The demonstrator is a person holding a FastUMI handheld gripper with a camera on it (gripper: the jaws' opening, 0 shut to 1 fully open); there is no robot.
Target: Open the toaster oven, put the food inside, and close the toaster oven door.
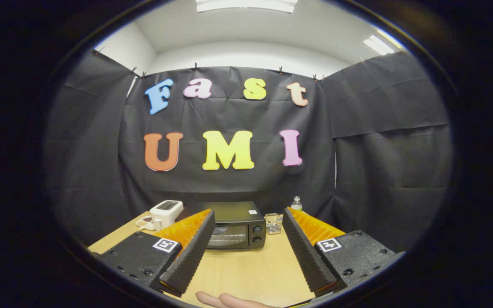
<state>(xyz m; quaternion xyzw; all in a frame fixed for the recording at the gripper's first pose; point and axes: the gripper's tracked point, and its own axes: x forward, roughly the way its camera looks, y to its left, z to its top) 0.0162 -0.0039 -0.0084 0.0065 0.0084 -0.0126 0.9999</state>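
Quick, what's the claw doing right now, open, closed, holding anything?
Claw: open and holding nothing, its fingers spread wide apart above the table, with the closed toaster oven beyond them.

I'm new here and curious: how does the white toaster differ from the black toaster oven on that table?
The white toaster is pale, smaller and has slots on top; the black toaster oven is dark, wider and boxy, with a glass front door, shut, and two knobs beside it. The toaster stands beside the oven, behind one finger; the oven sits beyond the open gripper, showing between its fingers. Both stand on the wooden table.
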